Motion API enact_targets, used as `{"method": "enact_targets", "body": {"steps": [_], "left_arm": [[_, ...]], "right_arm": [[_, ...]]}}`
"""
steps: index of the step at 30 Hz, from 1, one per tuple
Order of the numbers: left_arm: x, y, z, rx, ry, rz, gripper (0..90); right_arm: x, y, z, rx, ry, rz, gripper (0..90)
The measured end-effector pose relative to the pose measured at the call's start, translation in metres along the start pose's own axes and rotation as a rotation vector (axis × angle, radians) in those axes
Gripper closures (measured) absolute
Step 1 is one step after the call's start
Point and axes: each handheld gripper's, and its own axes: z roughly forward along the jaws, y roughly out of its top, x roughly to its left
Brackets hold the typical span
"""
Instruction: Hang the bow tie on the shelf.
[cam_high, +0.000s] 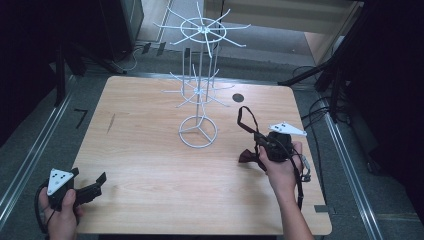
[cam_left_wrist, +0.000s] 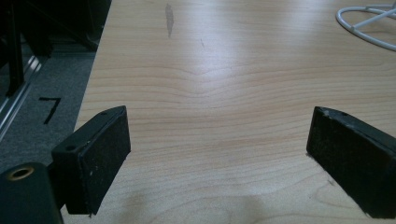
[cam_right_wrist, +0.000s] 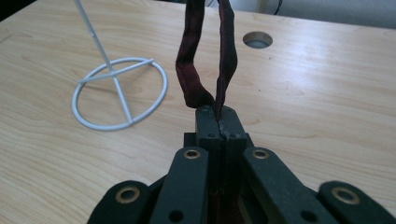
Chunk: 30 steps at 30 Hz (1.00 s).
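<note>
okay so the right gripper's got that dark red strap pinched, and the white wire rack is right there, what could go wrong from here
1. The right hand-held gripper pinches the dark red strap only at the tips of its shut jaws, so the strap could slip out if tugged.
2. The strap's loop stands near the white wire rack; it could snag an arm.
3. The rack looks light on its ring base, so a pull might tip it.

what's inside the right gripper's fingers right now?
The right gripper is shut on a dark red strap; its loop rises out of the fingers. The pinched stretch between the pads is covered.
</note>
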Motion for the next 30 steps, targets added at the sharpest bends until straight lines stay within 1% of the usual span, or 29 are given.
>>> {"method": "enact_targets", "body": {"steps": [5, 9, 10, 11, 17, 20, 30], "left_arm": [[0.000, 0.000, 0.000, 0.000, 0.000, 0.000, 6.9], [0.000, 0.000, 0.000, 0.000, -0.001, 0.000, 6.9], [0.000, 0.000, 0.000, 0.000, -0.001, 0.002, 6.9], [0.000, 0.000, 0.000, 0.000, -0.001, 0.002, 6.9], [0.000, 0.000, 0.000, 0.000, -0.001, 0.000, 6.9], [0.000, 0.000, 0.000, 0.002, -0.002, 0.004, 7.0], [0.000, 0.000, 0.001, 0.003, -0.003, 0.003, 7.0]], "right_arm": [[0.003, 0.003, -0.003, -0.024, -0.003, -0.001, 90.0], [0.010, 0.008, -0.008, -0.049, 0.000, -0.014, 90.0], [0.013, 0.011, -0.011, -0.062, -0.002, -0.023, 90.0], [0.013, 0.011, -0.011, -0.062, -0.002, -0.023, 90.0], [0.020, 0.016, -0.019, -0.088, 0.008, -0.031, 90.0], [0.024, 0.020, -0.025, -0.104, 0.021, -0.037, 90.0], [0.030, 0.024, -0.040, -0.109, 0.041, -0.061, 90.0]]}}
